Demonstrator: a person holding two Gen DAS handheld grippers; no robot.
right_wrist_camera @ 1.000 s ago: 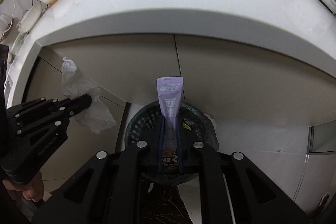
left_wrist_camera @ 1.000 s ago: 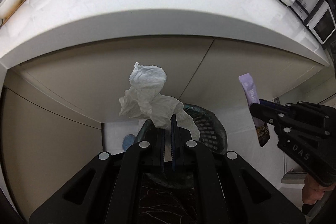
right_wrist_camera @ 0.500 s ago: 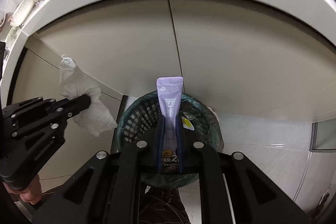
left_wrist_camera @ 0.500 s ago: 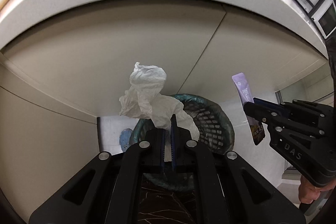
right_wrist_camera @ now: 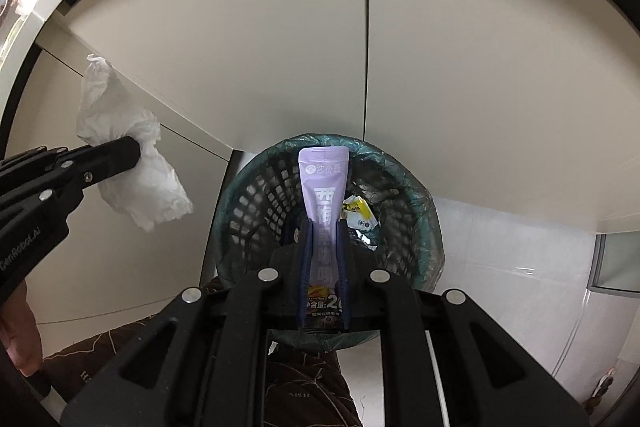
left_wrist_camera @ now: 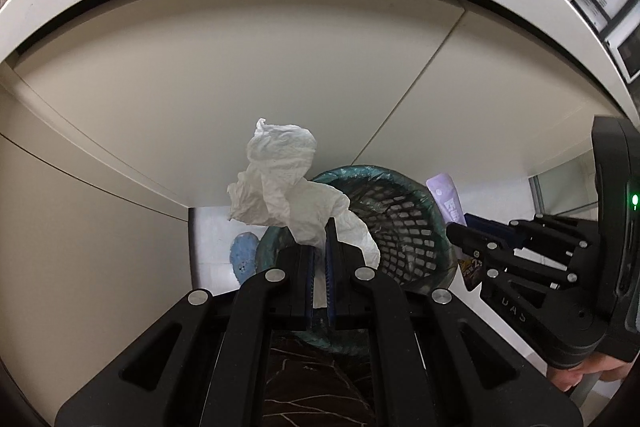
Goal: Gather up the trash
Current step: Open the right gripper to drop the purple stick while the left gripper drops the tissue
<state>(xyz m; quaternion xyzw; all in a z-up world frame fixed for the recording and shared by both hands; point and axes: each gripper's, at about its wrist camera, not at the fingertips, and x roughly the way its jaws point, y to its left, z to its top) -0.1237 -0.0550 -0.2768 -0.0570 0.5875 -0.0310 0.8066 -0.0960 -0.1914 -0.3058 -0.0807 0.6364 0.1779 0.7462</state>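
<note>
In the left wrist view, the left tongs [left_wrist_camera: 319,247] pinch a crumpled white tissue [left_wrist_camera: 280,179] above the near rim of the mesh bin [left_wrist_camera: 404,227]. In the right wrist view, the right tongs [right_wrist_camera: 324,247] have just been opening slightly, a purple sachet [right_wrist_camera: 323,195] standing between them over the bin [right_wrist_camera: 256,203], whose green liner holds scraps.

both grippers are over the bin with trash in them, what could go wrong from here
1. The crumpled tissue in the left gripper hangs near the bin's left rim; light and loose, it could drift outside when released.
2. The right gripper has just been opening with the purple sachet between its fingers; the long sachet could tip over the rim.
3. The grippers are close together and might bump.
</note>
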